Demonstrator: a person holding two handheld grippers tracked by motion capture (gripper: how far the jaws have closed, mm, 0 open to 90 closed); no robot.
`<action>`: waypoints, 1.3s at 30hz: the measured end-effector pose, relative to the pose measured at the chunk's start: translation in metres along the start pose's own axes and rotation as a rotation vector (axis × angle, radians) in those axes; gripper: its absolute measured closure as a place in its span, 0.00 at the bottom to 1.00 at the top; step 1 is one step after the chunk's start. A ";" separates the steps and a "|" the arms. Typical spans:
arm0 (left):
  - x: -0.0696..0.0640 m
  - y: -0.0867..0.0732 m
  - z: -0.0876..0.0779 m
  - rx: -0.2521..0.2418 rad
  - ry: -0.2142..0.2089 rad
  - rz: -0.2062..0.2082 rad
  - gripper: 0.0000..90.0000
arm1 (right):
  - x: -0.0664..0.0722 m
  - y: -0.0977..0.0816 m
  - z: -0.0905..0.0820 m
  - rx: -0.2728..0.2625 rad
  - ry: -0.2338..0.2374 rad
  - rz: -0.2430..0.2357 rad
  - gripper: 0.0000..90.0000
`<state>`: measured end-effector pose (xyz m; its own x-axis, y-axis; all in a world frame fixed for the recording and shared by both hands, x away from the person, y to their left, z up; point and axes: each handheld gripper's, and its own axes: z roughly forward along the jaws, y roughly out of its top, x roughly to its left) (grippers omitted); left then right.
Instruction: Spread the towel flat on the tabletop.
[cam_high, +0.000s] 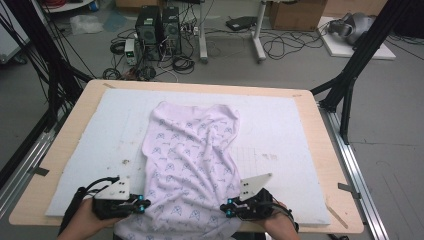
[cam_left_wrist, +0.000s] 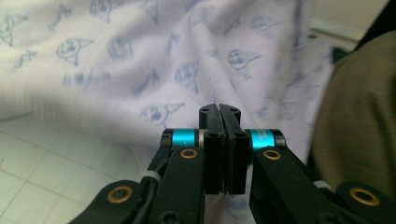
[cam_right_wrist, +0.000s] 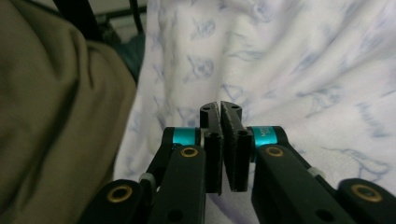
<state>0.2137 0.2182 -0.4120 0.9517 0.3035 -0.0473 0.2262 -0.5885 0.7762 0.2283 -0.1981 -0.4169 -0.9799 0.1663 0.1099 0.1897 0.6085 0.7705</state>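
In the left gripper view, the fingers (cam_left_wrist: 212, 135) of the left gripper (cam_left_wrist: 219, 108) are seen pressed together, clenched, with nothing visibly caught between them; the printed white cloth (cam_left_wrist: 140, 60) lies just beyond their tips and under them. In the right gripper view, the fingers (cam_right_wrist: 236, 140) of the right gripper (cam_right_wrist: 219, 106) are likewise drawn nearly together, a thin gap being left at the tips, and no fold of cloth (cam_right_wrist: 289, 70) can be made out between them; the cloth hangs just ahead of them.

From the high view, the left gripper (cam_high: 145, 204) is found at the cloth's near left edge and the right gripper (cam_high: 226, 208) at its near right edge, both pointed inward toward the fabric. The cloth (cam_high: 192, 165) is spread, rumpled, along the middle of the white mat (cam_high: 285, 130), its near end draped over the front edge of the table (cam_high: 320, 150). No container is seen on the table.
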 end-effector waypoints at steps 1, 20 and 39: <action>0.002 0.002 -0.002 -0.002 0.018 0.006 0.86 | 0.000 0.001 -0.005 0.003 -0.032 0.002 0.89; 0.037 -0.003 0.029 0.088 0.061 -0.041 0.98 | -0.048 -0.012 0.008 0.137 -0.161 0.080 0.98; 0.073 0.006 0.039 0.067 0.178 -0.129 0.67 | -0.066 -0.012 -0.001 0.112 -0.308 0.161 0.71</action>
<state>0.2922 0.2074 -0.4356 0.8637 0.5033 -0.0270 0.3625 -0.5831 0.7270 0.2902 -0.2171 -0.4323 -0.8756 0.4827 0.0167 0.3623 0.6335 0.6837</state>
